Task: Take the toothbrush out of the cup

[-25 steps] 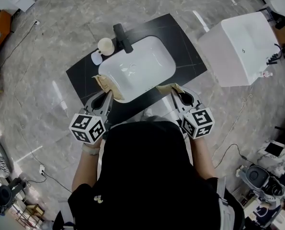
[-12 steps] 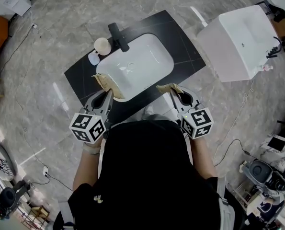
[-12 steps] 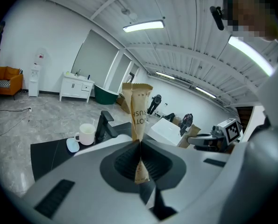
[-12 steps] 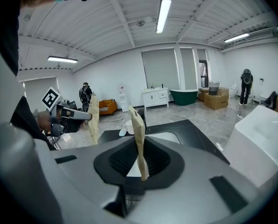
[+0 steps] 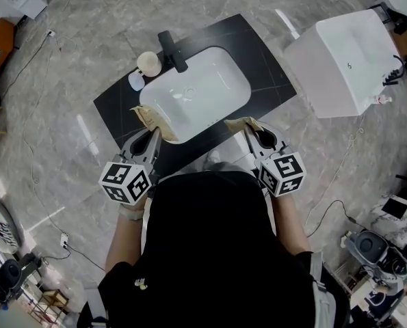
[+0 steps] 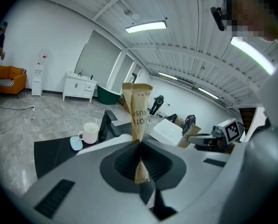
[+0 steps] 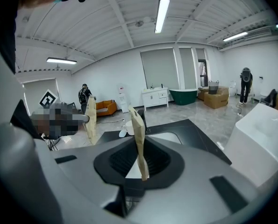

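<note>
The left gripper (image 6: 139,144) is clamped on a brown paper packet (image 6: 138,108) that stands upright, its print partly readable as "RUSH". The right gripper (image 7: 141,149) pinches a second brown packet (image 7: 138,129), slightly tilted. Just beyond both tips lies the white basin (image 5: 196,94), set in a black counter (image 5: 261,53). A small pale dish (image 5: 136,81) lies ahead of the left gripper. Just past it are the white handled cup (image 5: 148,63), contents unclear, and a black faucet (image 5: 172,52). A big white unit (image 5: 347,63) stands far right.

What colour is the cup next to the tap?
White, leaning to cream. The cup shows best in the left gripper view.
</note>
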